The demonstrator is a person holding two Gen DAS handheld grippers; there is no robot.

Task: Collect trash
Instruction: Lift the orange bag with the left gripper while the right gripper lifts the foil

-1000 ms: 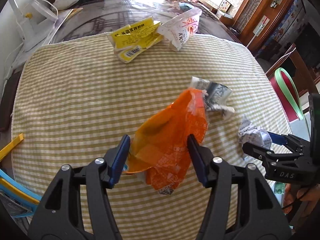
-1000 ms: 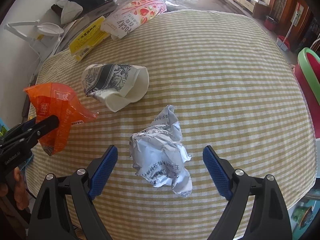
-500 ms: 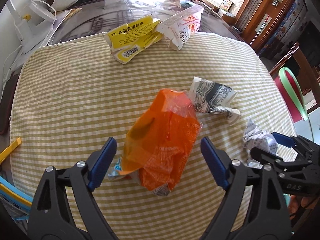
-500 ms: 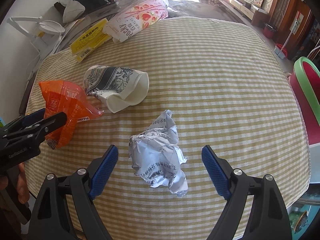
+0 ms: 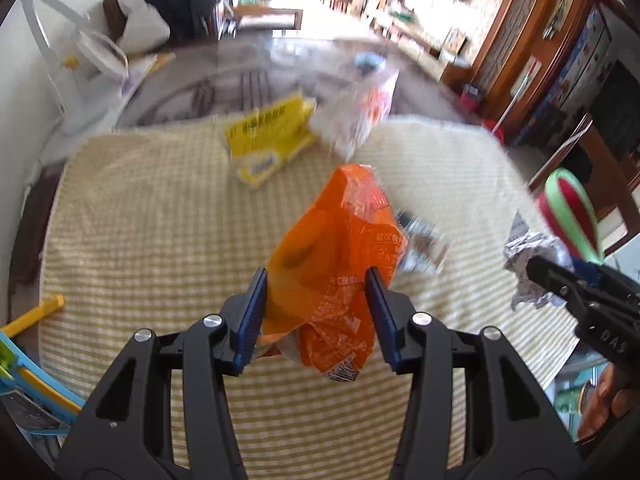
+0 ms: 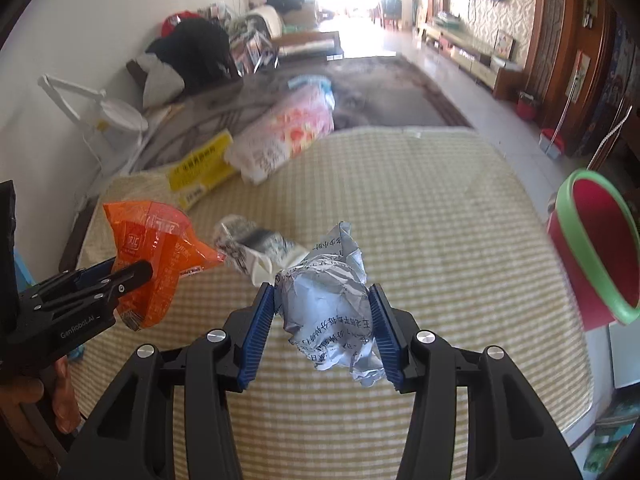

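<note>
My left gripper (image 5: 316, 316) is shut on an orange plastic wrapper (image 5: 340, 252) and holds it above the checked tablecloth (image 5: 140, 220); the wrapper also shows in the right wrist view (image 6: 156, 256). My right gripper (image 6: 322, 324) is shut on a crumpled paper ball (image 6: 328, 300), lifted off the cloth; the ball also shows in the left wrist view (image 5: 528, 256). A crushed printed paper cup (image 6: 256, 248) lies on the cloth between the two grippers. A red bin with a green rim (image 6: 592, 248) stands off the table's right side.
A yellow package (image 5: 268, 140) and a pink-and-white snack bag (image 6: 288, 136) lie at the far edge of the table. A white lamp (image 6: 104, 112) stands at the far left. Blue and yellow plastic items (image 5: 24, 344) sit at the near left.
Both grippers have shut, the left on the orange wrapper and the right on the paper ball, and both have lifted their loads off the cloth. The views have tilted upward.
</note>
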